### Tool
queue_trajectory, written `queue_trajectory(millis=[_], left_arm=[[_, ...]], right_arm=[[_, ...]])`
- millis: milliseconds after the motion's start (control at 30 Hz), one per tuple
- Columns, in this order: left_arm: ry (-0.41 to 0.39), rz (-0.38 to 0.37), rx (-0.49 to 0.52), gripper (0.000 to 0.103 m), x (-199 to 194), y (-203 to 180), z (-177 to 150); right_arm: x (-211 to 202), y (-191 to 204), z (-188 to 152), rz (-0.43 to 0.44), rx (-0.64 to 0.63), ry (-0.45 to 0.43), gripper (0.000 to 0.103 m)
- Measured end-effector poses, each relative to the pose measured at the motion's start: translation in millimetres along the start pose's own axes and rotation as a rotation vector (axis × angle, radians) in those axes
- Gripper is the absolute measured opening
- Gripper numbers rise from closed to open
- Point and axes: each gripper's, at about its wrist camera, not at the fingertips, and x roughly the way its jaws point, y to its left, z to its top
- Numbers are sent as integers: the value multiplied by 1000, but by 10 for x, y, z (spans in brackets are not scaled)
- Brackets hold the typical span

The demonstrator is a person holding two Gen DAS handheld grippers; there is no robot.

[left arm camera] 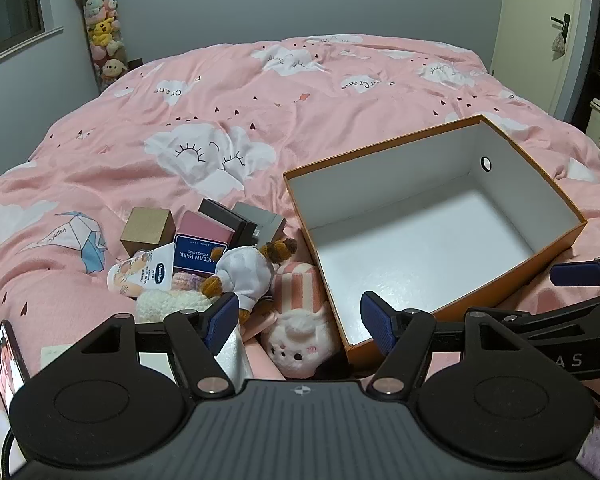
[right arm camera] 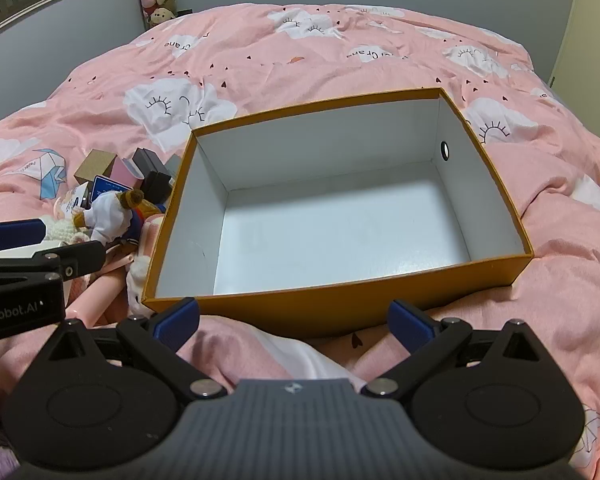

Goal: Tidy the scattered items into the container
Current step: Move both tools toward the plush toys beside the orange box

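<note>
Left gripper (left arm camera: 300, 318): jaws spread wide, nothing between the ribbed blue pads (left arm camera: 220, 320); it hangs over the pile. Right gripper (right arm camera: 294, 322): jaws also wide apart, no load, just short of the near wall of the open orange cardboard box with white lining (right arm camera: 340, 304).

Progress approx. 0 – box interior bare, all items outside, clustered against its left wall on the pink cloud-print duvet (left arm camera: 220, 92).

Materials:
- brown plush toy in white top (left arm camera: 246, 272) – soft, compressible.
- pink-white striped plush (left arm camera: 300, 320) – rounded, fuzzy.
- white squeeze tube (left arm camera: 140, 274) – smooth plastic.
- tan cube box (left arm camera: 148, 229), pink box (left arm camera: 208, 229), 2 dark boxes – rigid, flat-faced.
- crochet pcs – knitted, limp.
</note>
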Motion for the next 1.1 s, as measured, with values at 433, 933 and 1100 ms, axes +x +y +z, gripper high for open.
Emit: queue_trajectory(millis=[433,933,1100], left_arm=[[6,2,0,79,5,-3,-9],[-5,20,-55,79,37,207,40],[35,26,-59,79,78,349,113]], right_arm=[[34,7,29,10,7,10,101],[-13,66,147,132,-65,-94,101],[84,76,276,275,-59,-76,101]])
